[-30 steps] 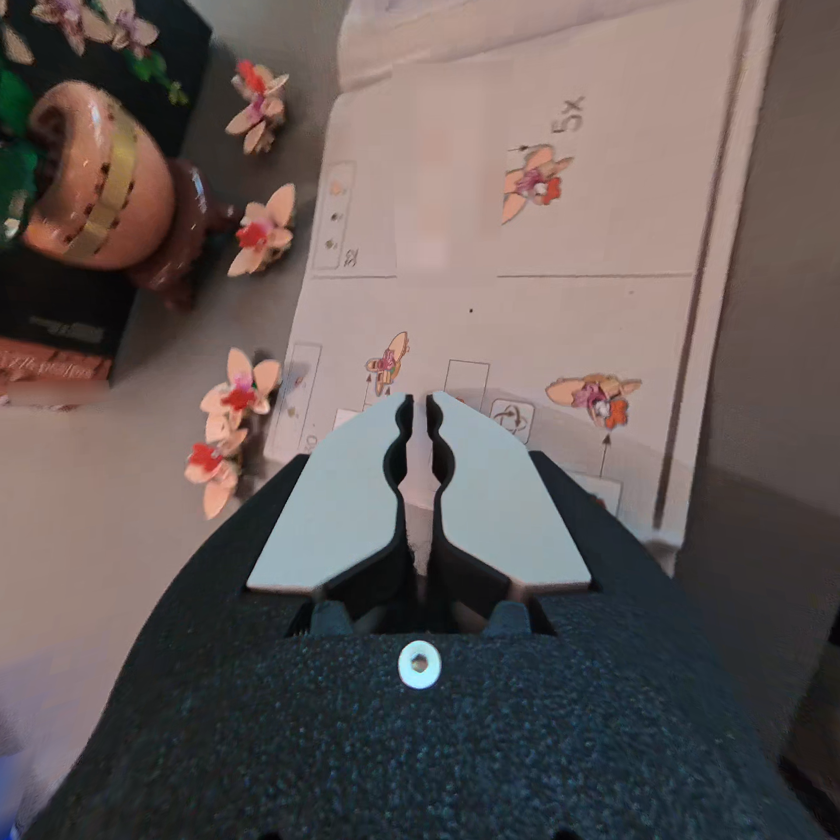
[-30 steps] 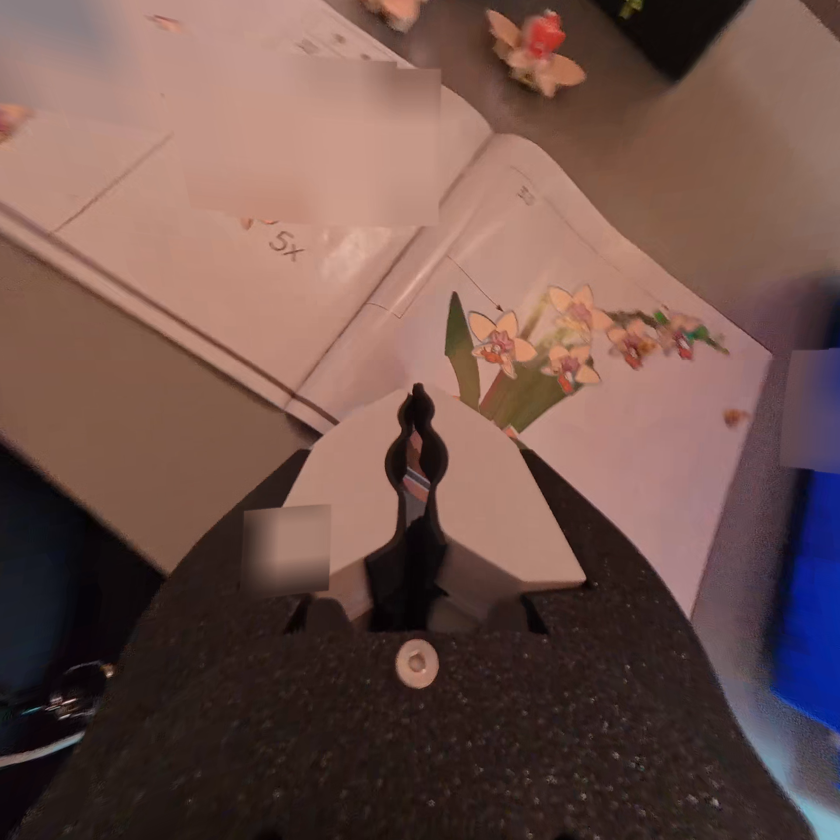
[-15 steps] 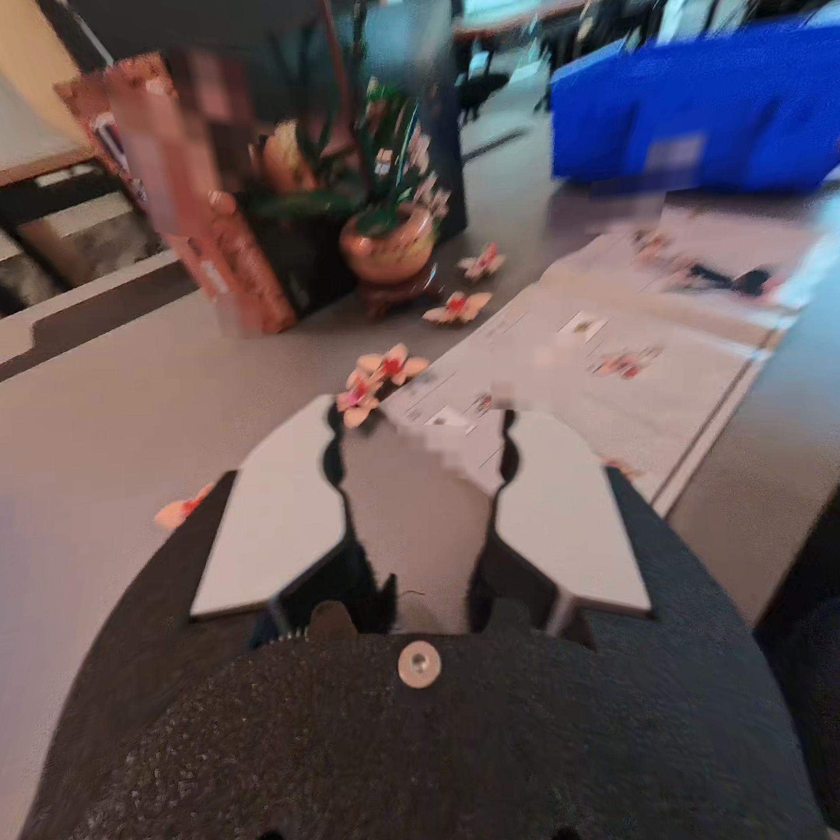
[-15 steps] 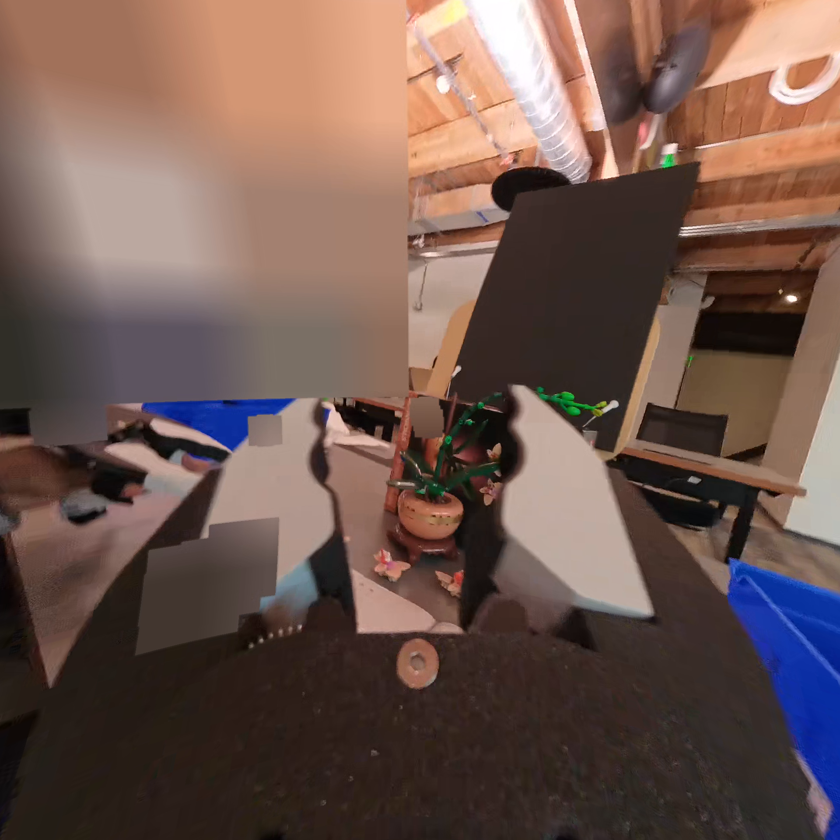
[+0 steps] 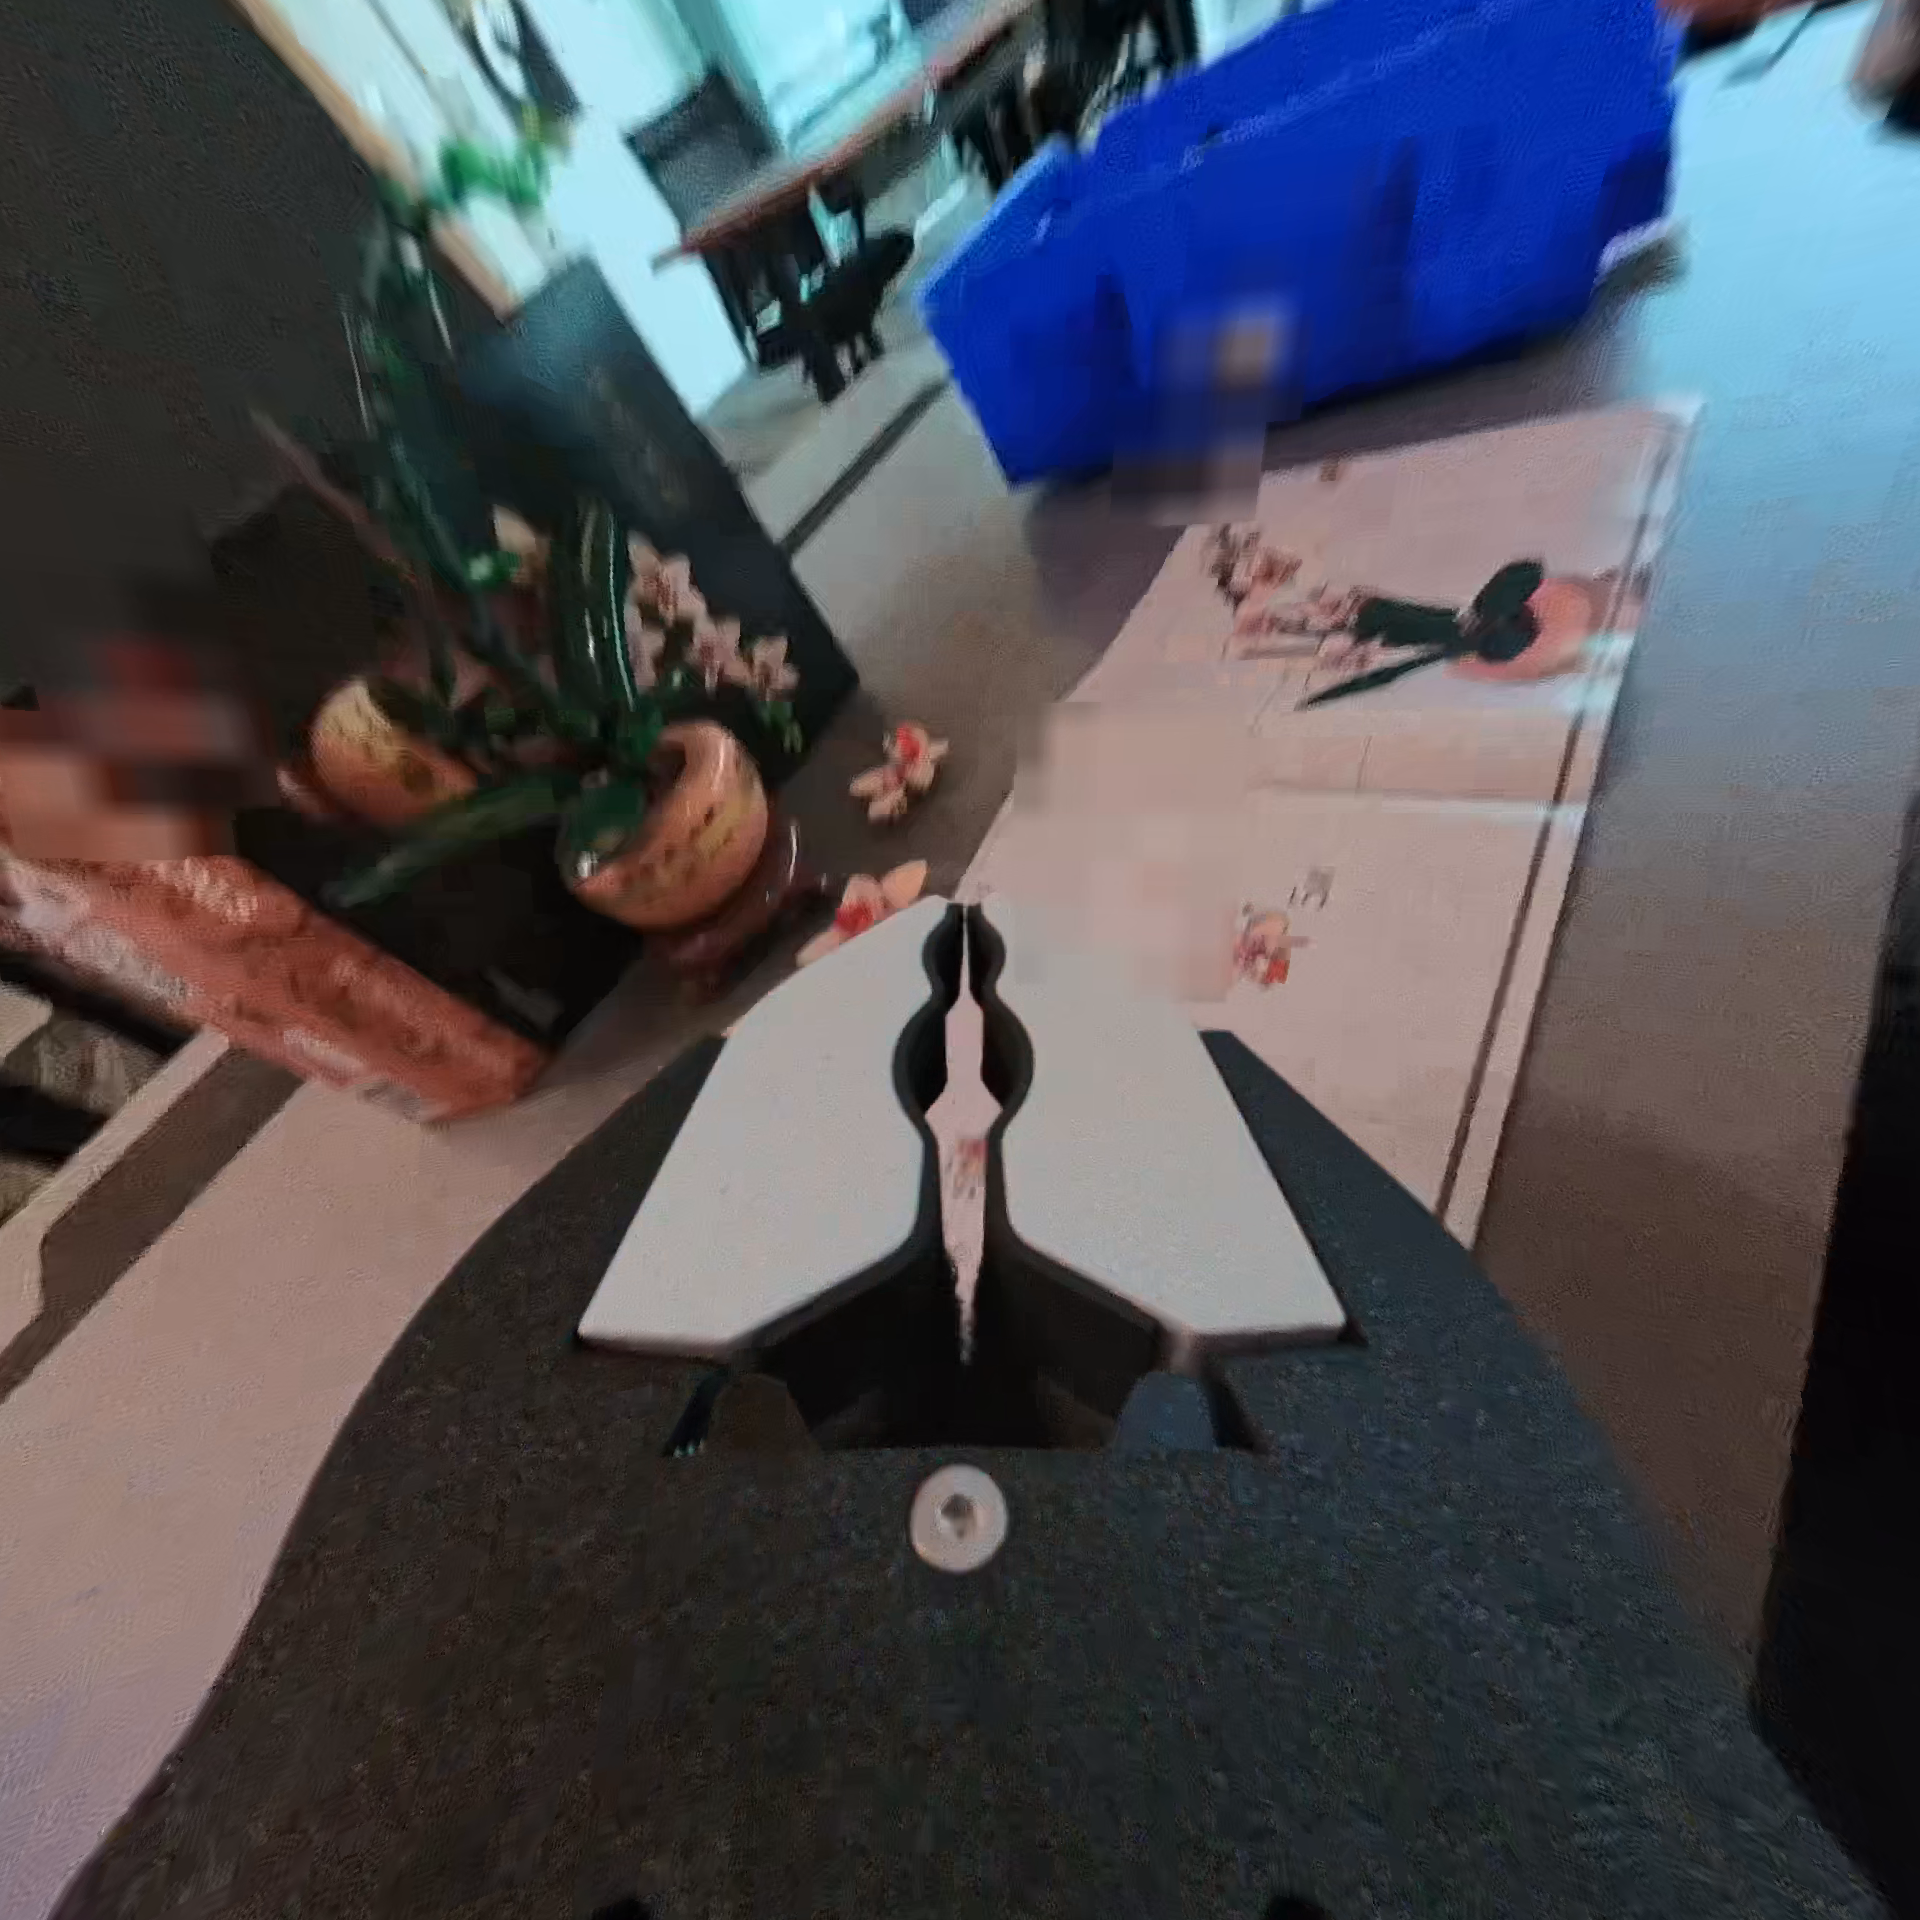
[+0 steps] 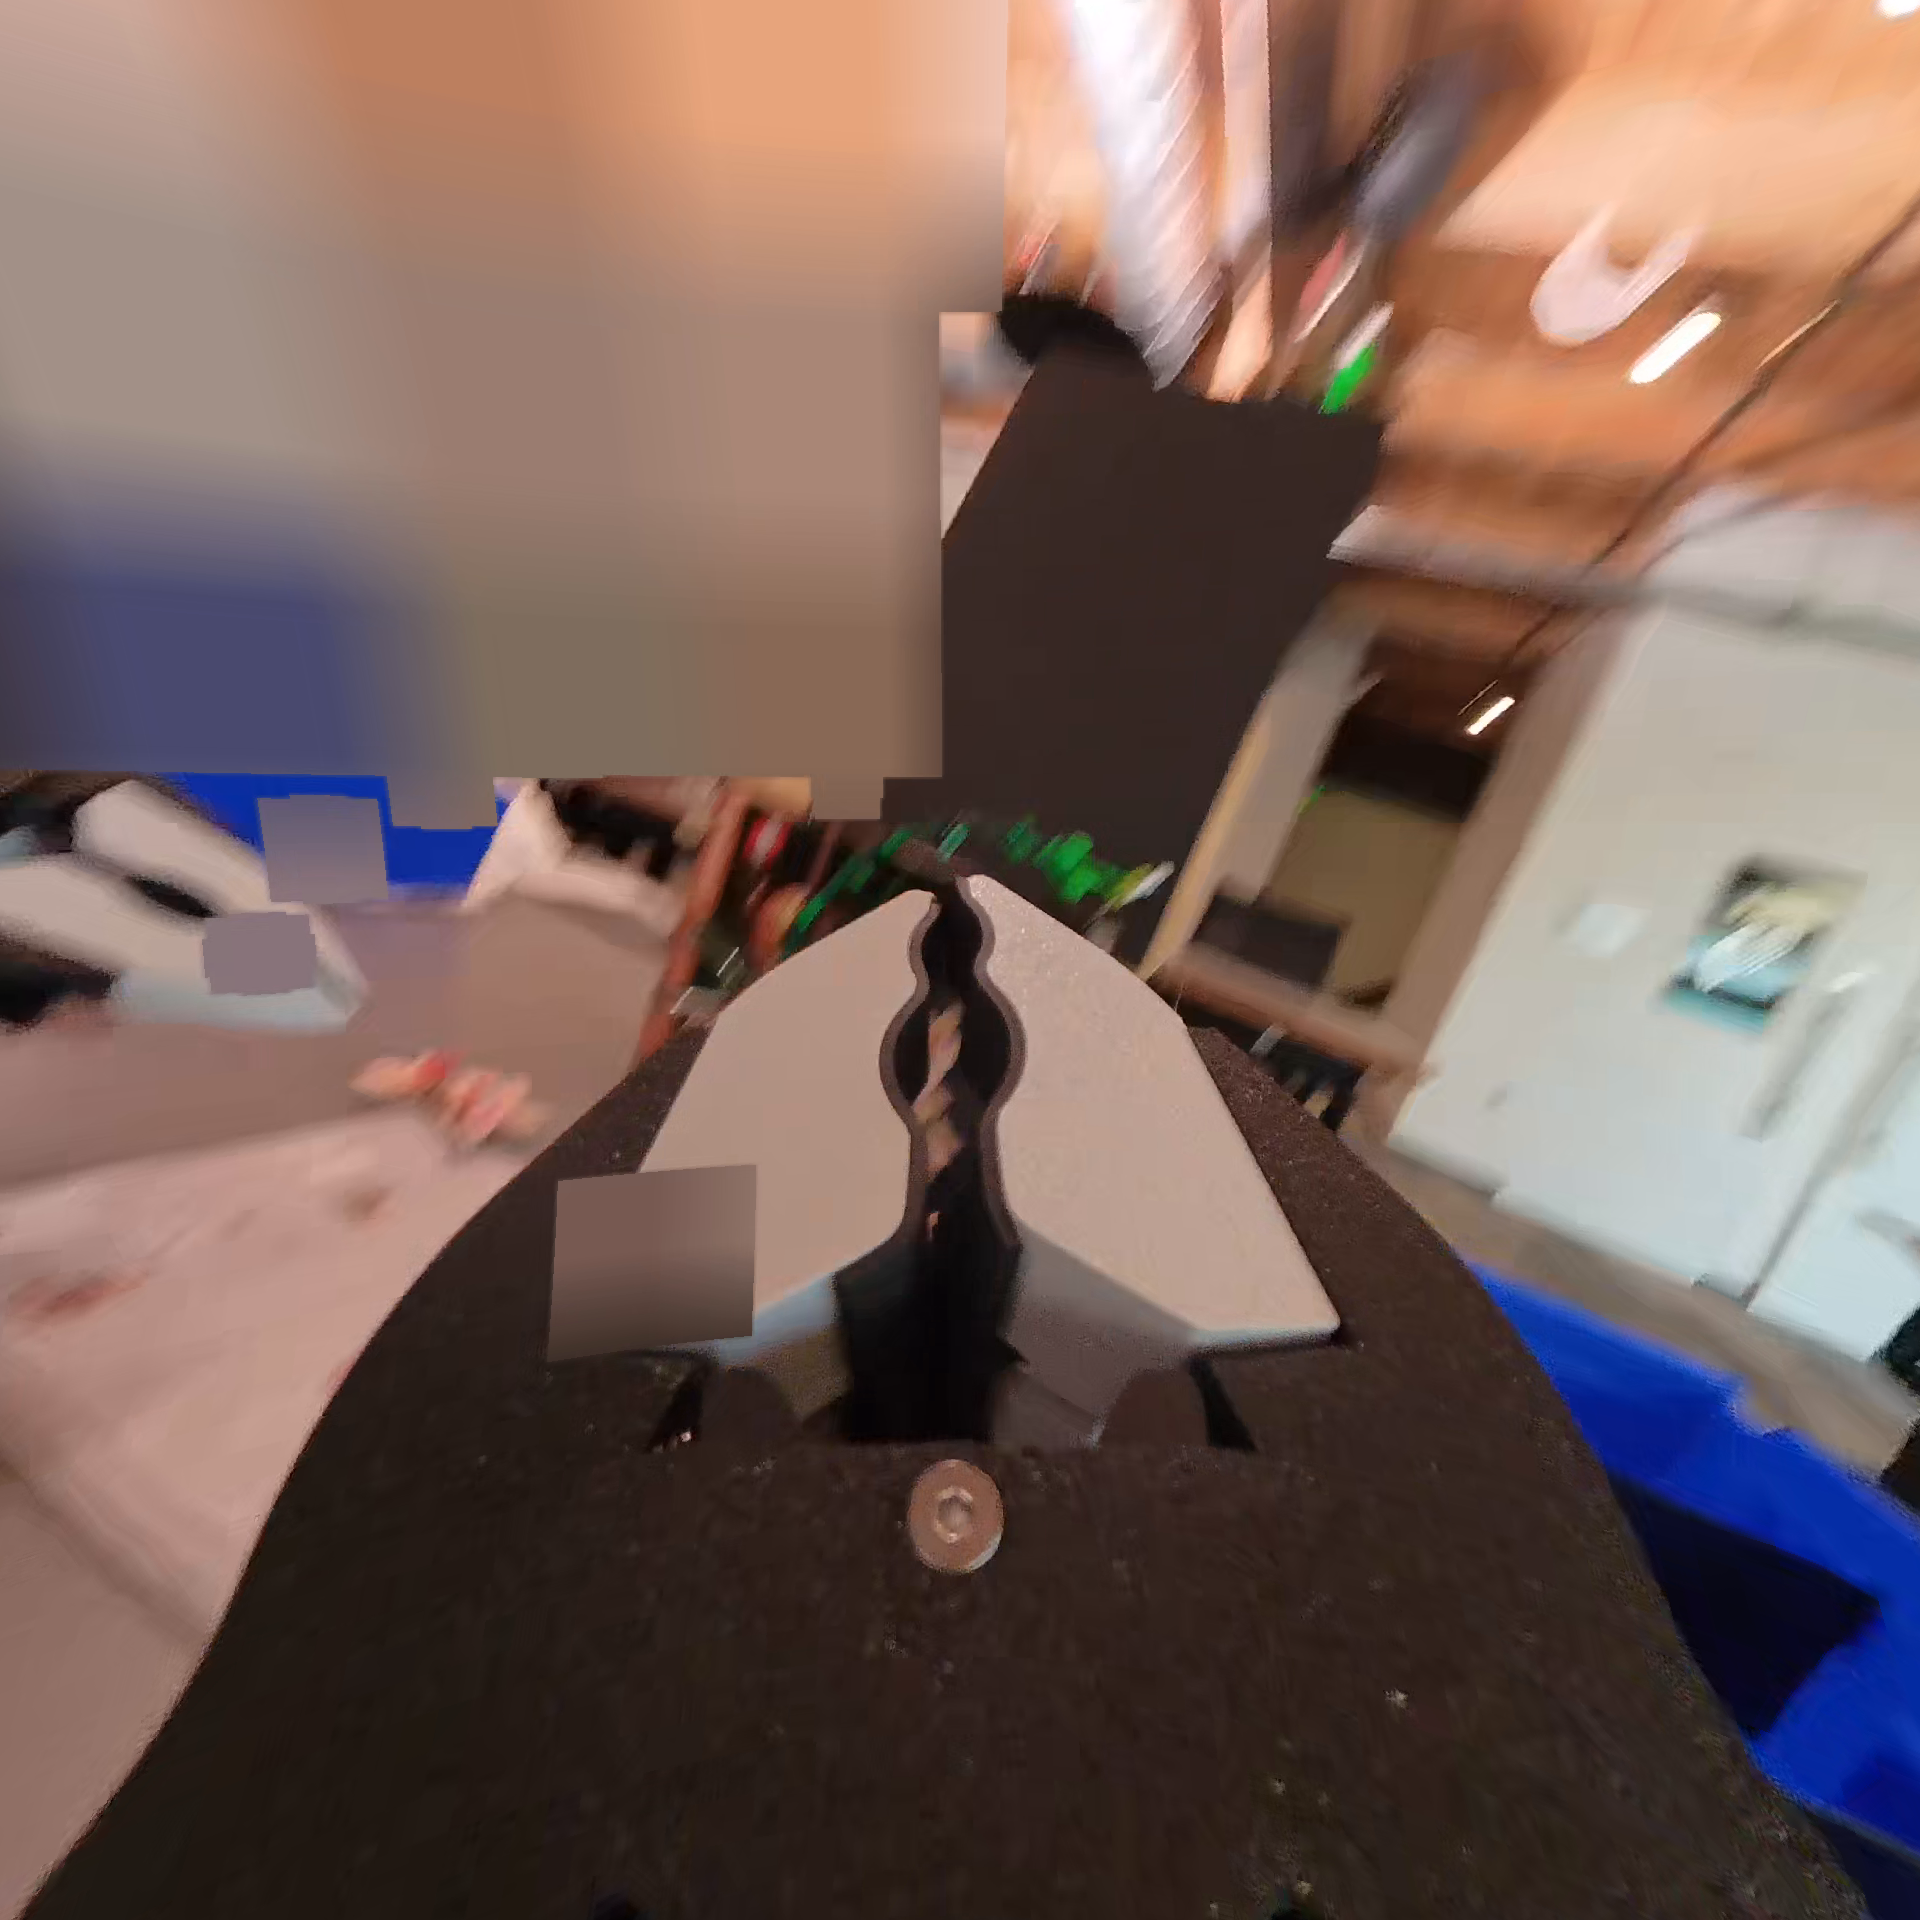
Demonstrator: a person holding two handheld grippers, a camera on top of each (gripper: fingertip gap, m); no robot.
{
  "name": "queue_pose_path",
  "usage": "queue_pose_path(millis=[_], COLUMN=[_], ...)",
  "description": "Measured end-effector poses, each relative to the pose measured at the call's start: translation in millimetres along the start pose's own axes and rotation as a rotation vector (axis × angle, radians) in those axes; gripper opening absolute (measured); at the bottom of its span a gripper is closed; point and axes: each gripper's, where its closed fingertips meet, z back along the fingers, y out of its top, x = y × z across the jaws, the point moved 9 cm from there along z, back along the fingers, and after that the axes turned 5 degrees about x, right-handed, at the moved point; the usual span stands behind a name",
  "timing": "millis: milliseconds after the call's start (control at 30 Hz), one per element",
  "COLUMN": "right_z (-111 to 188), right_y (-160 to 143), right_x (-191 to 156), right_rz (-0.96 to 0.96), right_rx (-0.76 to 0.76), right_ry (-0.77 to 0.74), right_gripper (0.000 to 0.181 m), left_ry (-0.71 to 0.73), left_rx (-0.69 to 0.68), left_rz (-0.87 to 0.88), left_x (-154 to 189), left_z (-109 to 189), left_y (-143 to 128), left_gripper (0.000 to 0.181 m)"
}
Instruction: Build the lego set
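Peach-pink pot (image 5: 675,826) of the lego orchid stands upright on the grey table (image 5: 187,1351), at about ten o'clock from the left gripper (image 5: 964,920), its long green stems and leaves (image 5: 592,634) rising toward twelve o'clock with a slight lean, so the model's long axis is near vertical. It sits just in front of the black set box (image 5: 644,436), with a second pot-like shape to its left too blurred to name. Loose pink-and-red lego flowers (image 5: 899,769) lie flat on the table between the pot and the open instruction booklet (image 5: 1403,831), which stretches away at one o'clock, its long edge running toward the blue bin (image 5: 1299,208). The left gripper is clenched with nothing between its pale fingers (image 5: 800,1132), only a thin slit showing. In the right wrist view the right gripper (image 6: 951,894) is likewise closed on nothing, raised level with the room; the orchid's green stems (image 6: 1049,847) show blurred at twelve o'clock just past its tips, and more flowers (image 6: 457,1091) lie at nine o'clock. Behind are a black board (image 6: 1122,623), wooden ceiling beams, white walls and a blue container (image 6: 1766,1475) at four o'clock.
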Motion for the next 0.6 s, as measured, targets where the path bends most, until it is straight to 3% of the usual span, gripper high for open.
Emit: queue_pose_path(millis=[33,67,133,167,233,267,300,400,467,533,600], right_z=[7,11,14,17,29,36,42,59,67,69,72], right_y=[5,4,-13,-17,-12,-8,-10,-37,-55,-72,-92], right_x=[8,17,32,38,52,62,75,111,123,124,120], right_rz=[0.012,-0.028,-0.143,-0.138,-0.013,0.046,0.079,0.036,-0.015,0.003,0.028], right_rx=[0.121,0.14,-0.119,-0.178,-0.047,0.002,-0.069,-0.479,-0.601,-0.644,-0.869], right_ry=[-0.062,-0.084,-0.005,-0.006,-0.123,-0.21,-0.248,-0.229,-0.16,-0.052,0.057], right_gripper=[0.0,0.0,0.0,0.0,0.003,0.024,0.032,0.077,0.08,0.065,0.058], left_ry=[-0.035,-0.114,-0.283,-0.261,-0.216,-0.187,-0.147,-0.089,-0.073,-0.041,-0.017], left_rx=[0.068,0.054,-0.077,-0.085,-0.023,0.008,0.036,0.076,0.092,0.108,0.078], left_rz=[0.009,0.057,0.11,0.09,-0.009,-0.04,-0.055,-0.047,-0.024,-0.022,-0.04], left_x=[3,9,22,24,27,28,26,18,10,2,-5], left_z=[-4,-11,-32,-41,-49,-52,-54,-64,-72,-81,-94], left_y=[10,15,13,11,16,19,23,28,31,34,35], left_gripper=[0.0,0.0,0.0,0.0,0.004,0.005,0.005,0.008,0.013,0.012,0.013])
